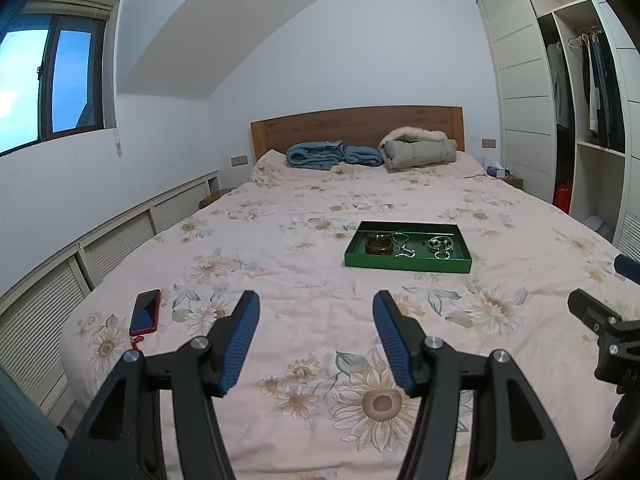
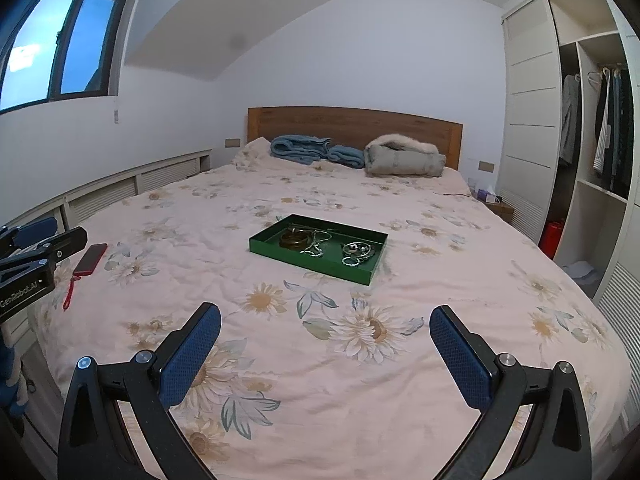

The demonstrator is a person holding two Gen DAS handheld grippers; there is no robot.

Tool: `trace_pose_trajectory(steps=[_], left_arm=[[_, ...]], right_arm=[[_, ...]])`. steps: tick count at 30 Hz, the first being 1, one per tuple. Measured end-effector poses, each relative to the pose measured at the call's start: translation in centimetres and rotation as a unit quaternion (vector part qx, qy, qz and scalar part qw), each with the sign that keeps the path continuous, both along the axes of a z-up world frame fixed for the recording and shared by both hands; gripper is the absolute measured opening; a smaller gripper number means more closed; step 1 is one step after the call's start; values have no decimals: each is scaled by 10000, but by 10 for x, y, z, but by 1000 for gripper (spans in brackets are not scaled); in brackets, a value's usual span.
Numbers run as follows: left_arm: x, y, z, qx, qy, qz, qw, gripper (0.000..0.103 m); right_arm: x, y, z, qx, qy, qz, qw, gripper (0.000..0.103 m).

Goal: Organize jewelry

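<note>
Two open hand-held grippers [image 1: 316, 300] [image 2: 325, 312], one green tray [image 1: 404, 265], one phone [image 1: 145, 312].

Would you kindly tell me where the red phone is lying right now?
The red phone lies on the flowered bedspread near the bed's left edge, well left of the green tray; the right wrist view shows it far left too.

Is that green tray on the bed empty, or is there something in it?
Not empty. The green tray holds a brown bangle, a silvery chain and silver bracelets, all lying inside its rim.
</note>
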State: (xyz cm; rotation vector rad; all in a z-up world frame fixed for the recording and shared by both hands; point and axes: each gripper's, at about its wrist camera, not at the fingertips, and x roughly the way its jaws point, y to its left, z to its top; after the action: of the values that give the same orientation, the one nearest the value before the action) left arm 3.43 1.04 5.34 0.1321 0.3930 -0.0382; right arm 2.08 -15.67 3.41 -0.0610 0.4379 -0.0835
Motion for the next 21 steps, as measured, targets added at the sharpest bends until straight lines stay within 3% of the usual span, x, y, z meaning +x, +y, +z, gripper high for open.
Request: trace_pose_trajectory(steps=[21], left_arm=[[18, -2, -17, 82, 202, 27, 9998, 57]], right_arm=[[15, -11, -17, 14, 170, -152, 9997, 103]])
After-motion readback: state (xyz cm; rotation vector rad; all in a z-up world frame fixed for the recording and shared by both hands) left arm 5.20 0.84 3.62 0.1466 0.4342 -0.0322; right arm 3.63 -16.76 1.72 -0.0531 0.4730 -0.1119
